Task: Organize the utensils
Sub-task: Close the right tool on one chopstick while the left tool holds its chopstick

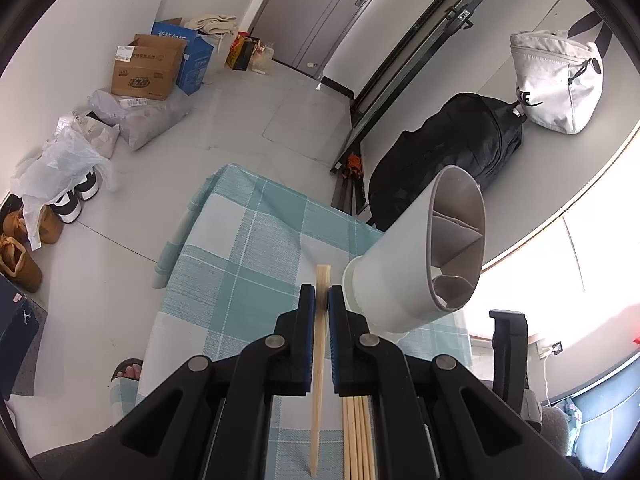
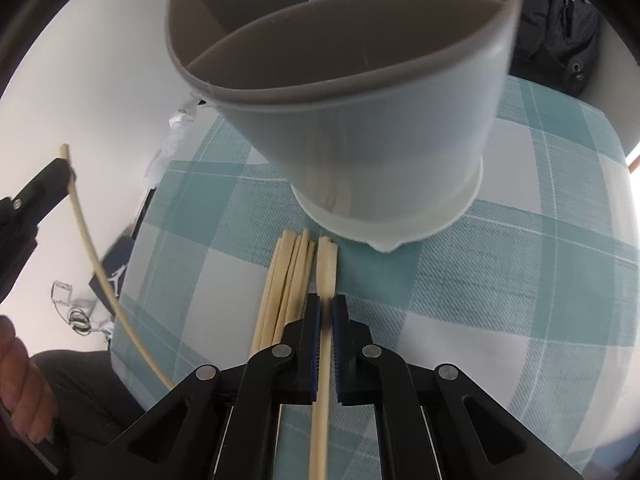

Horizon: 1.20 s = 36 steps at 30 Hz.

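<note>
Both grippers, left (image 1: pixel 322 294) and right (image 2: pixel 326 305), each clamp one chopstick (image 1: pixel 319 380) | holder (image 2: pixel 360 92) just ahead, loose chopsticks (image 2: pixel 284 280) beside | you should tip points into one compartment before releasing.

Checked tablecloth (image 2: pixel 500 280) under chopsticks (image 2: pixel 280 280), holder (image 2: pixel 360 152)
</note>
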Each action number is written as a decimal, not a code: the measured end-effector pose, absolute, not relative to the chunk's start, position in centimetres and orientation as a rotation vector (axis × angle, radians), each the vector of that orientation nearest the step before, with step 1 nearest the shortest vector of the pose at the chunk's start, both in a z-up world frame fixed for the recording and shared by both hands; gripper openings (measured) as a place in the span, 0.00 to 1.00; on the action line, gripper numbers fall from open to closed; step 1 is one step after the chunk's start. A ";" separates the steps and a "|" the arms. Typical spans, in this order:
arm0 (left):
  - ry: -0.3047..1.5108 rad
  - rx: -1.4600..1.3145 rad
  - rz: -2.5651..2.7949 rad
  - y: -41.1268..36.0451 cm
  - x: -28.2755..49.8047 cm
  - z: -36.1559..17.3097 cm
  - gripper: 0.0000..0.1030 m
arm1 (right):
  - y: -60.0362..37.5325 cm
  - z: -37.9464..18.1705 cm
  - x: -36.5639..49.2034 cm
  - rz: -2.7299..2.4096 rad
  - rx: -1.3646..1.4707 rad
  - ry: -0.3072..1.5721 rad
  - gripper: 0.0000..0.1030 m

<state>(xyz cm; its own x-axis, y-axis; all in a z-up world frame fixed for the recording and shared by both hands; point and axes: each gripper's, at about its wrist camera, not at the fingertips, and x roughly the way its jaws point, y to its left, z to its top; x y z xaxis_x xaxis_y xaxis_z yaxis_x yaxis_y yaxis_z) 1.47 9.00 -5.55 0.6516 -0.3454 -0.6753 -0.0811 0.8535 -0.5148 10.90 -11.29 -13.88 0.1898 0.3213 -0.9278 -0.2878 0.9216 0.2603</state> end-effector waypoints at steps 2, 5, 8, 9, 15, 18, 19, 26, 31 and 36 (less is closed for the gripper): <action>0.858 -0.540 -0.163 8.9 1.4 -5.5 0.03 | -12.1 -13.6 10.5 0.429 0.055 1.305 0.04; 0.857 -0.531 -0.167 8.7 1.4 -5.3 0.03 | -13.0 -13.9 10.0 0.417 0.055 1.314 0.04; 0.861 -0.530 -0.170 8.5 1.4 -5.3 0.03 | -13.6 -14.2 9.4 0.397 0.038 1.337 0.04; 0.863 -0.530 -0.170 8.5 1.4 -5.3 0.03 | -13.8 -14.2 9.4 0.396 0.026 1.334 0.05; 0.873 -0.532 -0.167 8.3 1.6 -5.5 0.03 | -11.7 -13.9 10.4 0.389 -0.096 1.306 0.12; 0.877 -0.530 -0.164 8.3 1.6 -5.5 0.03 | -10.5 -14.0 10.9 0.385 -0.135 1.300 0.16; 0.877 -0.531 -0.163 8.3 1.6 -5.4 0.03 | -10.3 -14.2 10.7 0.380 -0.144 1.298 0.16; 0.882 -0.546 -0.160 8.4 1.9 -5.5 0.03 | -8.7 -14.5 10.0 0.369 -0.260 1.273 0.18; 0.883 -0.531 -0.161 8.0 1.9 -5.4 0.03 | -4.0 -15.7 8.8 0.372 -0.366 1.245 0.12; 0.881 -0.524 -0.166 7.9 1.7 -5.1 0.03 | -5.3 -15.3 8.9 0.369 -0.270 1.244 0.06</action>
